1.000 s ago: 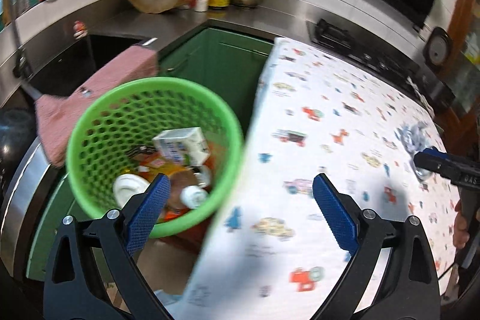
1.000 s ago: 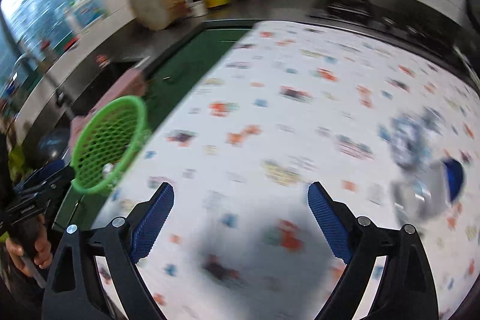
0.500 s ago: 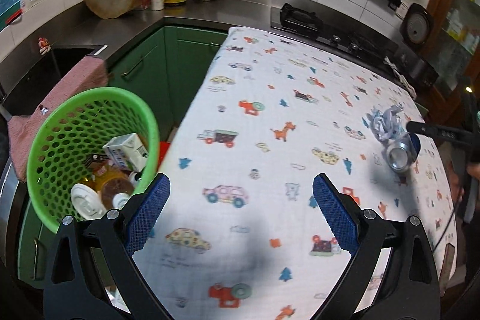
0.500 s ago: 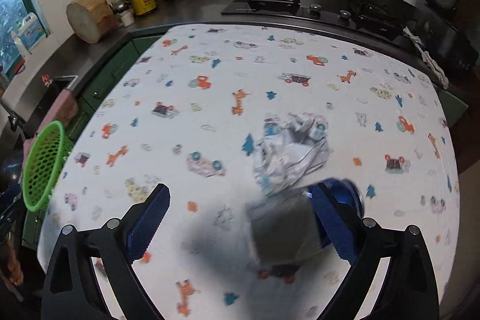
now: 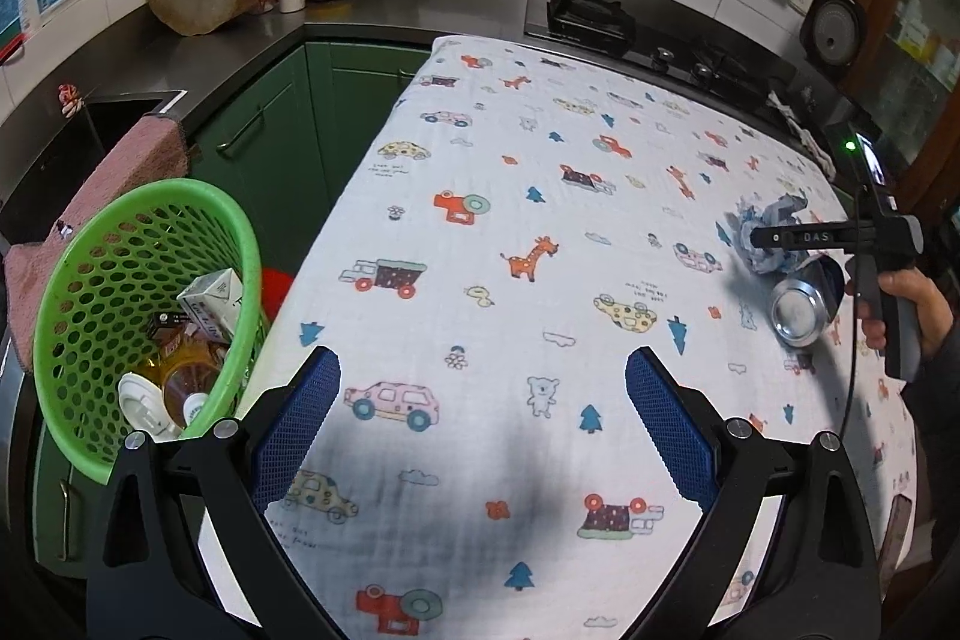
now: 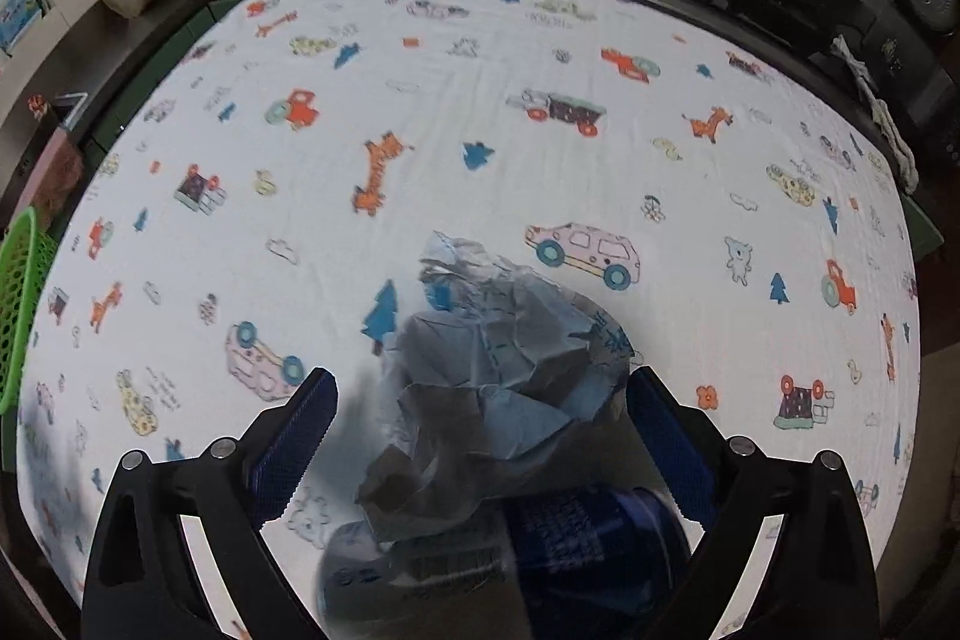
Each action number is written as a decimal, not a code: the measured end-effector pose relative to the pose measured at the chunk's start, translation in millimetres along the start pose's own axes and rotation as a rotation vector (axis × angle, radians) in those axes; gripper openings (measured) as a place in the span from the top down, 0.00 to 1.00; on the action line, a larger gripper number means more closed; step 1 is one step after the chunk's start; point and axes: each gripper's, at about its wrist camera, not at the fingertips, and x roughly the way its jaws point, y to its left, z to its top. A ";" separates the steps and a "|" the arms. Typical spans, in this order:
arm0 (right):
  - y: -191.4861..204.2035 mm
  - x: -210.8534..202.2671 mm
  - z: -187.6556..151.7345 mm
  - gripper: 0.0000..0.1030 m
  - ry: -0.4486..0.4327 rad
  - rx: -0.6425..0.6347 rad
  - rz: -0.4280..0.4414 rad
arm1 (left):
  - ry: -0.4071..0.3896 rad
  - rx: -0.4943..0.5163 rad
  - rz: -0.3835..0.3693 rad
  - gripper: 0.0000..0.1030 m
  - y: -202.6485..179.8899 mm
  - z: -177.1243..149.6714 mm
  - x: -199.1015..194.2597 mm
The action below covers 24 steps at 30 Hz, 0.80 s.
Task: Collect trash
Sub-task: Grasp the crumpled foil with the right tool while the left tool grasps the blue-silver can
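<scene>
Right wrist view looks steeply down on the crumpled paper [image 6: 498, 376], which lies between the two blue pads of the right claw [image 6: 480, 430]; its jaws are opening, wide apart, and neither pad presses on anything, so nothing is gripped yet. Directly below the paper in this view, touching it, lies the blue can [image 6: 540, 550] on its side. From the left wrist view the can [image 5: 801, 304] shows its silver end toward that camera, so its long axis runs roughly across the tabletop [image 5: 540, 160] toward the right edge, level and not upright; the paper wad [image 5: 762, 232] has no clear long axis. Both pieces sit near the right edge of the cloth-covered tabletop, well apart from the green basket [image 5: 72, 292], which stands off the left edge and already holds a carton and other rubbish. The spread jaws seem chosen to straddle the bulky wad from above, probably the next piece to go. Because the can touches the paper, a closing grip could nudge it, and lying on its side it could roll. The left claw [image 5: 480, 424] hangs released over the near part of the tabletop, empty, beside the basket, perhaps waiting while the person's right hand [image 5: 912, 304] works.
</scene>
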 end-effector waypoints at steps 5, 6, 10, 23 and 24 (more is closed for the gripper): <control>-4.2 12.9 0.1 0.09 0.046 -0.022 0.014 | 0.007 0.013 0.003 0.08 -9.9 1.5 3.4; -6.0 15.3 -0.8 0.11 0.050 -0.020 0.018 | 0.008 0.015 0.003 0.08 -11.9 1.6 3.9; -14.6 18.9 -5.2 0.28 0.046 0.006 0.039 | 0.012 0.034 0.007 0.08 -23.0 1.9 6.8; -36.7 -33.4 -26.2 0.51 -0.114 0.087 0.182 | -0.001 0.137 -0.028 0.08 -87.3 7.8 6.2; -38.5 -39.2 -28.5 0.51 -0.129 0.087 0.188 | -0.004 0.146 -0.037 0.08 -95.1 8.8 6.8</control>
